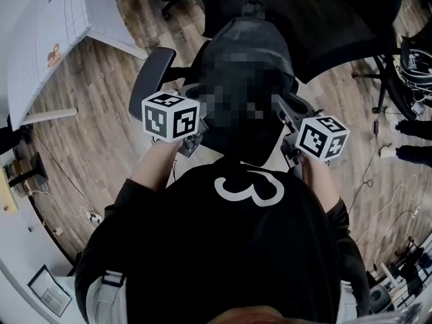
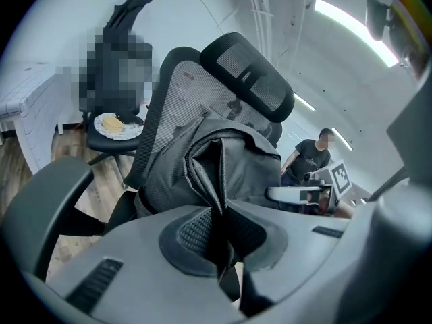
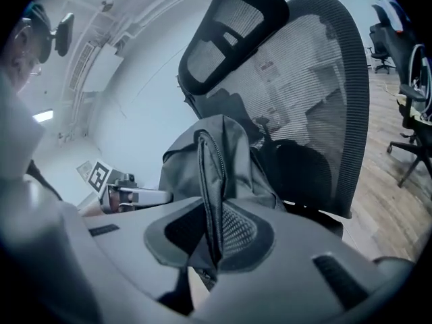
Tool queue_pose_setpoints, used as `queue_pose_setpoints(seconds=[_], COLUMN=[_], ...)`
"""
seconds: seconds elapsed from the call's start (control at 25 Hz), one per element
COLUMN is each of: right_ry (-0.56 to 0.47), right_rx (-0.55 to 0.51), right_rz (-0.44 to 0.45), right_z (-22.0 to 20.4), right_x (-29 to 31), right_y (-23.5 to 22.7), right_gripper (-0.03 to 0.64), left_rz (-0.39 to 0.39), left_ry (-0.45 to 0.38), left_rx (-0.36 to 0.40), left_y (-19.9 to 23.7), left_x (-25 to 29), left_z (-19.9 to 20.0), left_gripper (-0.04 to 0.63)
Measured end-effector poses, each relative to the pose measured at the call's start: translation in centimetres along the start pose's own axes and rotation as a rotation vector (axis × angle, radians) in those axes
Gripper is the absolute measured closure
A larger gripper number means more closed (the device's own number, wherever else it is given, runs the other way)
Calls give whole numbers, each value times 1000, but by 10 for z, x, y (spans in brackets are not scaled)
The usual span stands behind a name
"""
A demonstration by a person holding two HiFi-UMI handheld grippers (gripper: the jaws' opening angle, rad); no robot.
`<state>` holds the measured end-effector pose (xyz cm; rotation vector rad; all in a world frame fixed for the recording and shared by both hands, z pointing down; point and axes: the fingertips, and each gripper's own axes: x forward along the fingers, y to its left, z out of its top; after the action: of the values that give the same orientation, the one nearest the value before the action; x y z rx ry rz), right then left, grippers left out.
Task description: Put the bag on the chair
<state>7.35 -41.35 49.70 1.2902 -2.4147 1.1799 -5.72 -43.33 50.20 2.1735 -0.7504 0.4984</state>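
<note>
A dark grey backpack [image 1: 248, 42] hangs between my two grippers, over the seat of a black mesh office chair [image 1: 152, 78]. In the left gripper view the left gripper [image 2: 220, 237] is shut on a fold of the backpack [image 2: 223, 160], with the chair's backrest and headrest [image 2: 251, 73] just behind. In the right gripper view the right gripper [image 3: 211, 233] is shut on a zipped edge of the backpack [image 3: 223, 147], in front of the mesh backrest [image 3: 324, 106]. From the head view, the marker cubes of the left gripper [image 1: 171, 117] and the right gripper [image 1: 322, 138] flank the bag.
A white desk [image 1: 57, 32] stands at the left on the wood floor, with cables [image 1: 67, 201] below it. Another chair base and wires [image 1: 405, 73] are at the right. A second chair with a plate [image 2: 116, 127] stands behind. A person in a black shirt [image 2: 312, 157] stands further back.
</note>
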Motion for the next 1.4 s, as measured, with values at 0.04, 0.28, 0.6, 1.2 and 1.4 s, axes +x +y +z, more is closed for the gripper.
queue_pose_setpoints(seconds=[0.04,0.28,0.6,1.2,1.4], right_ry=[5,23,-7,-109,-123], right_rx=[5,27,59,155,151], right_rz=[-5,-25,-23,73,112], right_z=[-3,-9,-15,-13,-14], right_x=[3,14,36,54,55], right_y=[-4,-26,-48,-74,-68], right_gripper=[560,560,560,560,558], left_rz=[0,4,-8,-83,-77], left_ry=[5,26,31,-44,-64], left_rx=[3,7,9,-12,-35], left_y=[3,17,40,55,59], left_x=[4,27,47,64,62], left_z=[-2,-5,-10,-9,-12], left_gripper=[565,565,563,563,563])
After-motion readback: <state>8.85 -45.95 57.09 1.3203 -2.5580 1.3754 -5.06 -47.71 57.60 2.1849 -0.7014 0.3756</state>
